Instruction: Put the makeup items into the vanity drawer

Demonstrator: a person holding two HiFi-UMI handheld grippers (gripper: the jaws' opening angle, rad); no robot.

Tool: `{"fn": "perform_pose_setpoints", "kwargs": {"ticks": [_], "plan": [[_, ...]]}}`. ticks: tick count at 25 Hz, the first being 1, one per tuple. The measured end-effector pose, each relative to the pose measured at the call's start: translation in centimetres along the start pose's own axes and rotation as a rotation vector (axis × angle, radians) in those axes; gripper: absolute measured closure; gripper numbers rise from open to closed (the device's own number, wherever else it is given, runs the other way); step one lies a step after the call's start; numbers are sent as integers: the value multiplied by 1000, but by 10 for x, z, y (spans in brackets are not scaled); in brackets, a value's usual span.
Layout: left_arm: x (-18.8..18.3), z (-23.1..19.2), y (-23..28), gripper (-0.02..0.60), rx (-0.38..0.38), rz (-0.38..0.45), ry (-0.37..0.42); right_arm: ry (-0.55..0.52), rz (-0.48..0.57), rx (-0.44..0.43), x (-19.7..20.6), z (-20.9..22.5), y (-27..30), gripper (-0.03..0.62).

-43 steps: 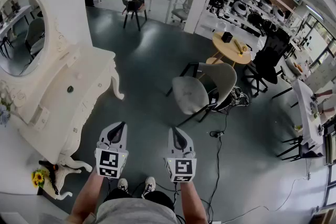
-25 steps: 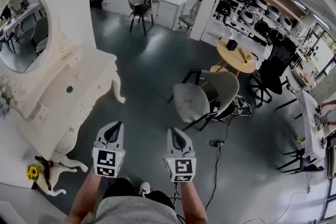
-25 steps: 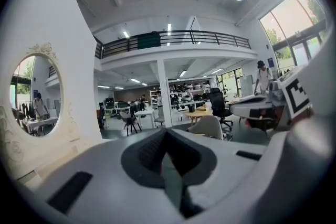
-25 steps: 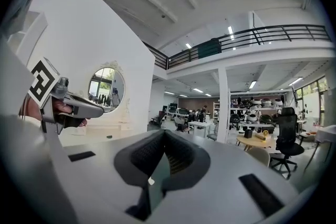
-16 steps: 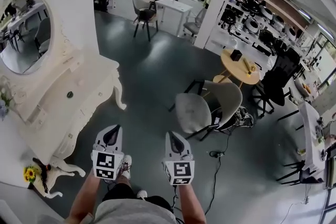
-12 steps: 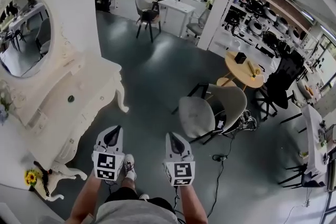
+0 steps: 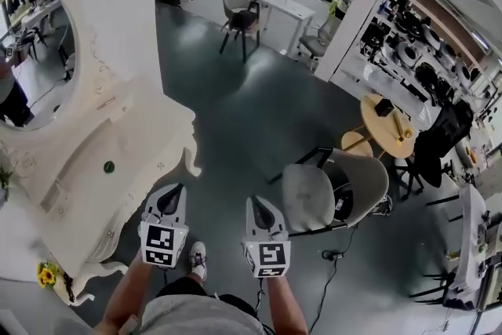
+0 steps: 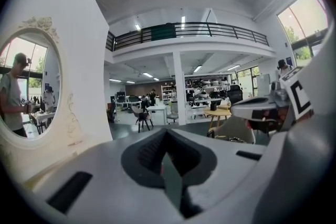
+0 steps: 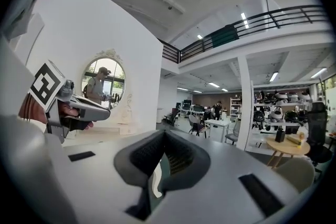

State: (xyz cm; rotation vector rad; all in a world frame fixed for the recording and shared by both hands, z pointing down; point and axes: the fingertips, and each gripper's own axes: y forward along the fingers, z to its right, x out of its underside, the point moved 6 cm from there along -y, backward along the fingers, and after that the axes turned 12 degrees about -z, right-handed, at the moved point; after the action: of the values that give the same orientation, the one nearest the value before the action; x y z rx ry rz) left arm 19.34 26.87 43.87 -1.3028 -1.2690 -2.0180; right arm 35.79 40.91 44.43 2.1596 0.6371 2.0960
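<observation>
The white vanity [image 7: 82, 157] with its oval mirror [image 7: 31, 59] stands at the left of the head view. A small dark green round item [image 7: 108, 166] lies on its top. My left gripper [image 7: 174, 192] and right gripper [image 7: 257, 205] hang side by side above the grey floor, just right of the vanity's front edge. Both point forward and are shut with nothing between the jaws. In the left gripper view the left gripper [image 8: 167, 136] has the mirror [image 8: 29, 86] to its left. The right gripper [image 9: 164, 136] also faces the mirror [image 9: 105, 78].
A grey chair [image 7: 314, 196] stands right of the grippers, with a round wooden table [image 7: 390, 125] behind it. Sunflowers [image 7: 49, 274] lie by the vanity's leg. A cable [image 7: 329, 255] runs over the floor. Desks and shelves fill the far room.
The view has moved forward and toward the vanity, which now sits nearer and larger. Both grippers kept their side-by-side pose and stayed shut. A person's reflection now shows in the mirror.
</observation>
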Motion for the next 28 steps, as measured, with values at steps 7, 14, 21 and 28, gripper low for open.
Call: {"fn": "perform_pose_setpoints", "kwargs": {"ticks": [7, 14, 21, 28], "plan": [[-14, -67, 59, 581, -28, -25, -24, -18, -14, -65, -32, -6, 101, 582], [-10, -136, 90, 581, -84, -46, -72, -42, -13, -132, -58, -31, 179, 582], [-2, -184, 103, 581, -161, -61, -128, -86, -11, -232, -80, -60, 238, 582], [16, -237, 82, 581, -299, -93, -215, -152, -5, -399, -106, -113, 286, 582]]}}
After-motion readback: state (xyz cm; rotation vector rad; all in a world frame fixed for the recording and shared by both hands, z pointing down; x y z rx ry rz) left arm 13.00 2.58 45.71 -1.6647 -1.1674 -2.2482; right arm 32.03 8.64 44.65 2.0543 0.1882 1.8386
